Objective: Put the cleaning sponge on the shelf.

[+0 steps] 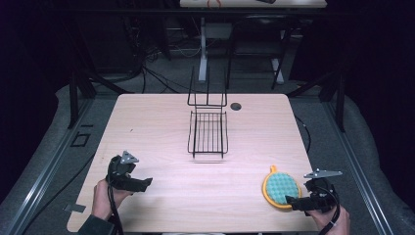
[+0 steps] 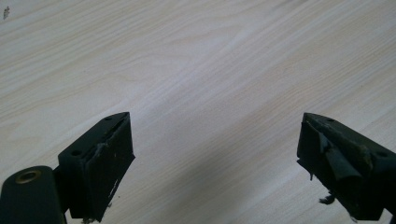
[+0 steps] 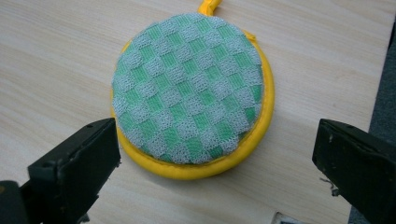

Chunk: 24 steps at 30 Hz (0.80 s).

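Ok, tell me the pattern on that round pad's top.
The round pad has a green and white check with a yellow rim, clearest in the right gripper view.

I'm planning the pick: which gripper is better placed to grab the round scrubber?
Right. The right gripper hangs open just short of the scrubber; the left gripper is across the table, facing bare wood.

Sponge [image 3: 189, 88]: round, green-checked mesh, yellow rim, lying flat near table's right front edge.
Rack [image 1: 208, 132]: black wire, mid-table.
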Each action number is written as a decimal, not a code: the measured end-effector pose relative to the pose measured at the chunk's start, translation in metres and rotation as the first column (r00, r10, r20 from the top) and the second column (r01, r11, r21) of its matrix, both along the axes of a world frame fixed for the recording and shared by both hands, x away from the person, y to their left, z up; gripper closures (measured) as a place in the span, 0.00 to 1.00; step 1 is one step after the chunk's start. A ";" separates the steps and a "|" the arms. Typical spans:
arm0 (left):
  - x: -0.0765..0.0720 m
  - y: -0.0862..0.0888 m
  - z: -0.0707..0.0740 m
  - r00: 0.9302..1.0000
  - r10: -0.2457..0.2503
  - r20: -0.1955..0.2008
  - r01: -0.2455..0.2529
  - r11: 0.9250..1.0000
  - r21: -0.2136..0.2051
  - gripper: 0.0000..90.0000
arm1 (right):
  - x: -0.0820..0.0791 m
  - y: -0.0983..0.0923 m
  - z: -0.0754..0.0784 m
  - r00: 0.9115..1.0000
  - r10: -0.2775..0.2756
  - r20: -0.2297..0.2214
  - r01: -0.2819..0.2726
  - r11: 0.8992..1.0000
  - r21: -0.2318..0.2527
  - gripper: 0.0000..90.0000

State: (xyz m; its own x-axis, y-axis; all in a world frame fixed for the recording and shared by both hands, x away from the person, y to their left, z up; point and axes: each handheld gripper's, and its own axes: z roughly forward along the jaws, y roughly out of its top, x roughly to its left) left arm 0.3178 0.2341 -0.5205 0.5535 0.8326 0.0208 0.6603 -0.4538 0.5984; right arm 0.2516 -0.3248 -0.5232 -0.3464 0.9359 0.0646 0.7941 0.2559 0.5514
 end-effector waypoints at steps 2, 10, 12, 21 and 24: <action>0.000 0.000 -0.001 1.000 0.002 -0.007 -0.002 1.000 -0.003 0.09 | 0.001 0.001 -0.001 1.000 0.009 -0.011 -0.009 1.000 0.001 0.01; 0.003 -0.003 -0.004 0.999 0.000 -0.038 0.000 1.000 0.017 0.04 | 0.006 0.011 -0.003 0.999 0.043 -0.023 -0.043 0.999 0.002 0.03; 0.003 -0.004 -0.003 0.999 -0.005 -0.041 0.006 1.000 0.025 0.03 | 0.010 0.013 -0.004 0.998 0.056 -0.027 -0.056 0.998 0.002 0.05; 0.002 -0.005 -0.003 0.999 -0.018 -0.043 0.020 0.999 0.040 0.03 | 0.023 0.017 -0.006 0.997 0.067 -0.038 -0.067 0.998 -0.010 0.12; 0.003 -0.007 -0.003 0.999 -0.015 -0.039 0.016 0.999 0.044 0.03 | 0.024 0.017 -0.007 0.997 0.073 -0.040 -0.074 0.997 -0.015 0.13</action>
State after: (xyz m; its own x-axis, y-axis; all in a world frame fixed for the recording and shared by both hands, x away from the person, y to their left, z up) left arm 0.3204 0.2273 -0.5240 0.5674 0.8226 0.0359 0.6750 -0.4896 0.5520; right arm 0.2761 -0.3076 -0.5298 -0.4115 0.9091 0.0642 0.7938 0.3230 0.5153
